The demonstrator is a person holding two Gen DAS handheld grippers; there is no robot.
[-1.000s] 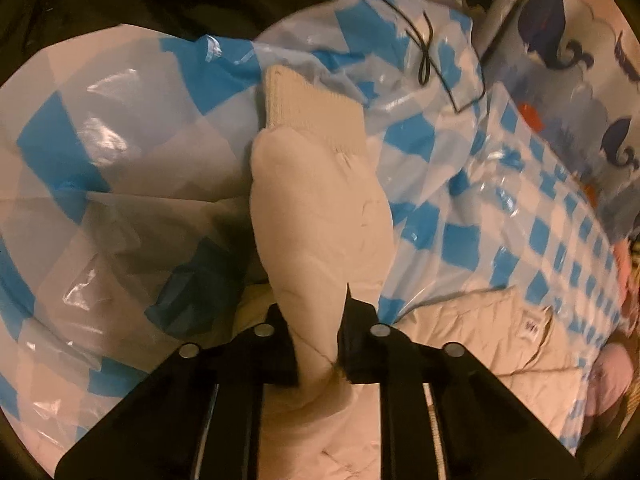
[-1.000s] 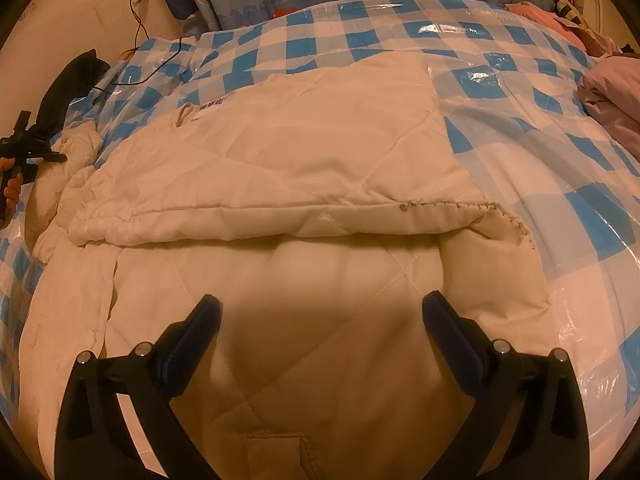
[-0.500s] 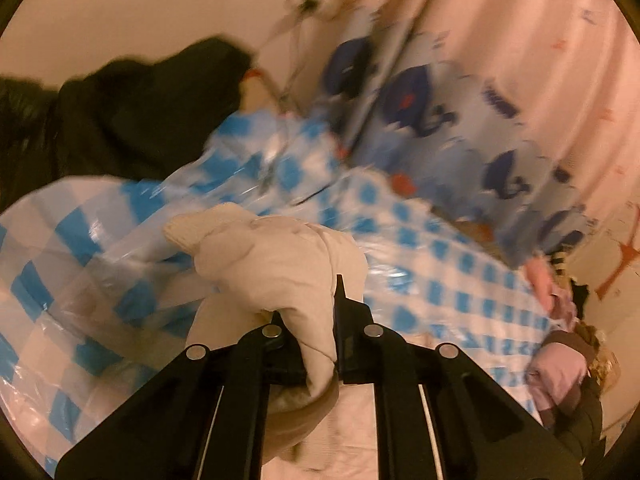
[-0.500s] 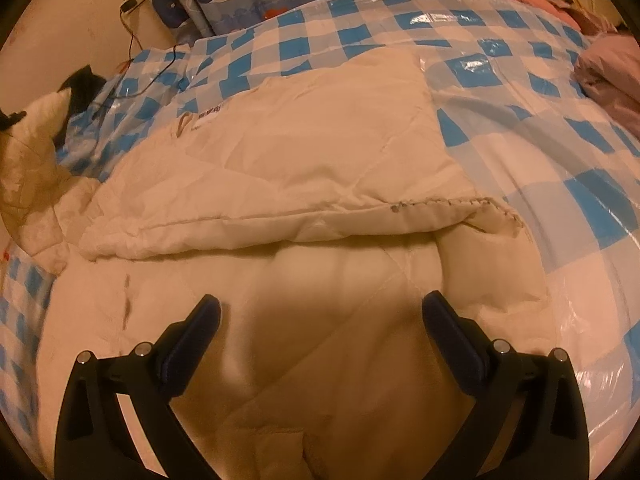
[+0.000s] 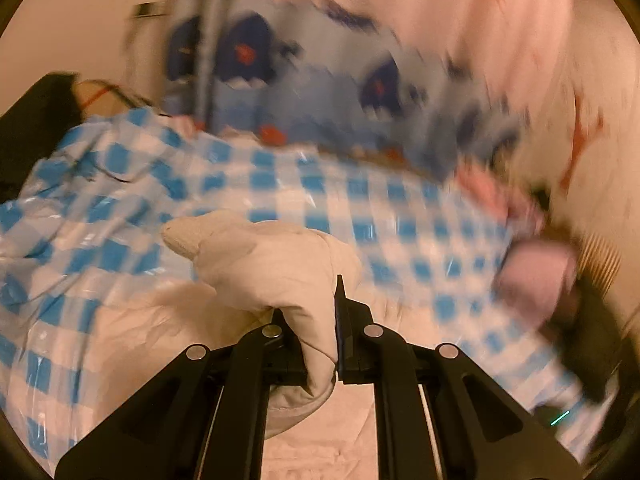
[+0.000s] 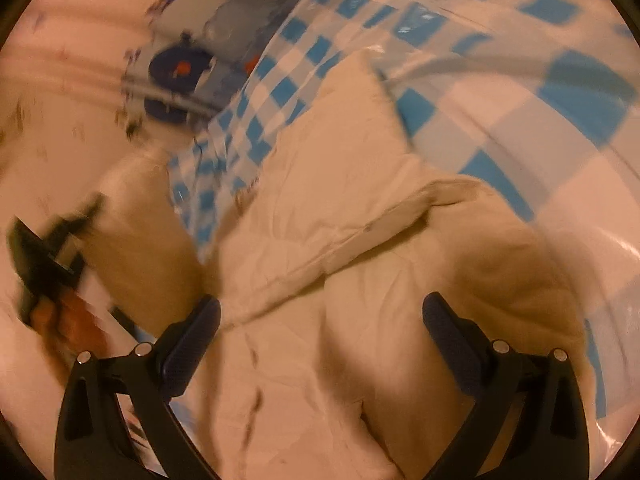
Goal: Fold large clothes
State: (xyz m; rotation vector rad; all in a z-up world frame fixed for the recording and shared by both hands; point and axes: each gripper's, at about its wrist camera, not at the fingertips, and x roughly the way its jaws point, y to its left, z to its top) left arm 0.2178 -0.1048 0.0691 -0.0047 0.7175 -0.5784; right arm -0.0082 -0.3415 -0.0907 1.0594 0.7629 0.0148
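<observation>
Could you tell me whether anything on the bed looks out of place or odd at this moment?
Nothing looks damaged or spilled. The cream jacket lies part-folded on the checked cover, its sleeve pinched in the left gripper and lifted. The right gripper hangs open over the jacket. Both views are blurred.

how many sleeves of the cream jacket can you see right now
1. The sleeve is pinched in the left tool, lifted above the checked cover; the right view shows it at left. The other sleeve may be hidden in the folded jacket.
</observation>
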